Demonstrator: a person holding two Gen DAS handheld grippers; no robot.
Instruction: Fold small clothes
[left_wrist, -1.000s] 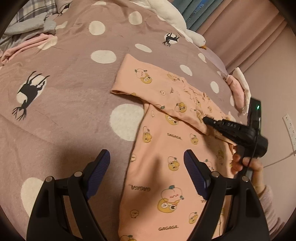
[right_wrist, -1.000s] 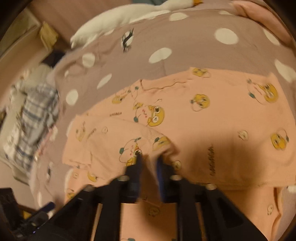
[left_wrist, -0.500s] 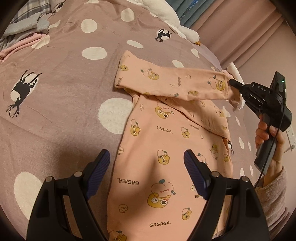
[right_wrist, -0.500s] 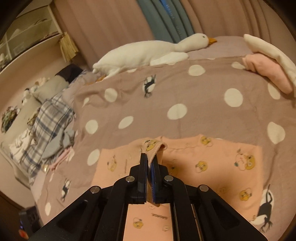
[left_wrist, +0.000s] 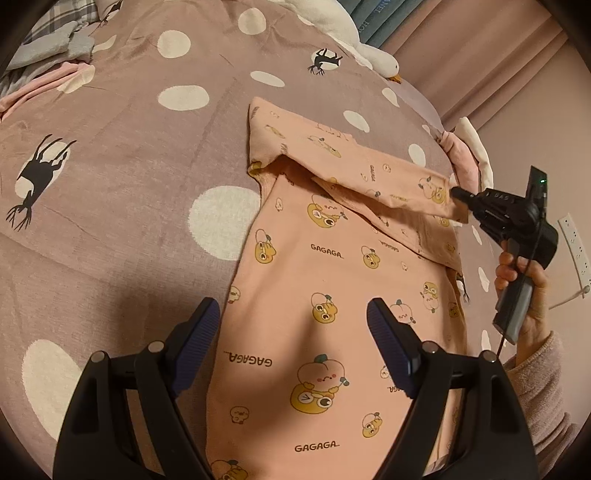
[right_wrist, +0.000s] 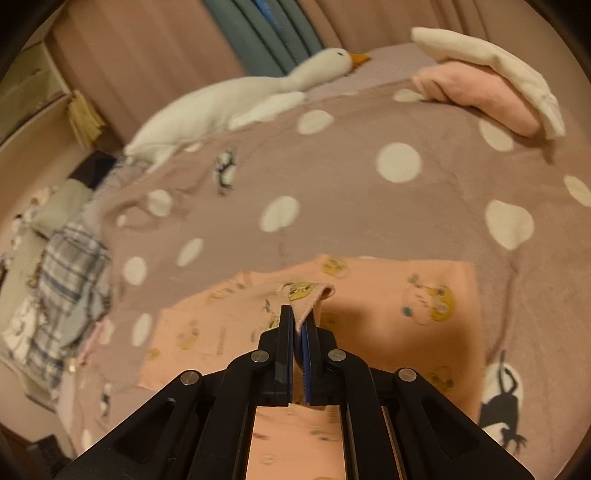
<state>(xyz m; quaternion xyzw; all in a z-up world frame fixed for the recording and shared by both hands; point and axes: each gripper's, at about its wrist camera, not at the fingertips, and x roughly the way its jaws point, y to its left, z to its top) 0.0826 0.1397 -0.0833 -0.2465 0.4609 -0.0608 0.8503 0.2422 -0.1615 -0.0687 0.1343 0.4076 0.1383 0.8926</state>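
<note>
Lying on the bed (left_wrist: 122, 155), over its spotted mauve cover, the peach printed garment (left_wrist: 332, 325) stretches lengthwise from the near edge toward the middle, its body flat. The right gripper (right_wrist: 302, 325) has its fingers (right_wrist: 286, 332) clenched on the cuff of one sleeve (left_wrist: 391, 181), which hangs lifted and taut across the top of the garment toward the bed's right edge; in the left wrist view that gripper (left_wrist: 460, 194) shows as a black tool in a hand (left_wrist: 524, 288) with a fuzzy pink cuff. The left gripper (left_wrist: 291, 332) hovers above the garment's lower body, fingers (left_wrist: 195, 332) spread wide and released, gripping nothing. A white plush goose (right_wrist: 236, 103) lies along the far edge, folded pink and white clothes (right_wrist: 480, 96) near the far right corner, and plaid clothing (right_wrist: 66, 273) at the left edge.
</note>
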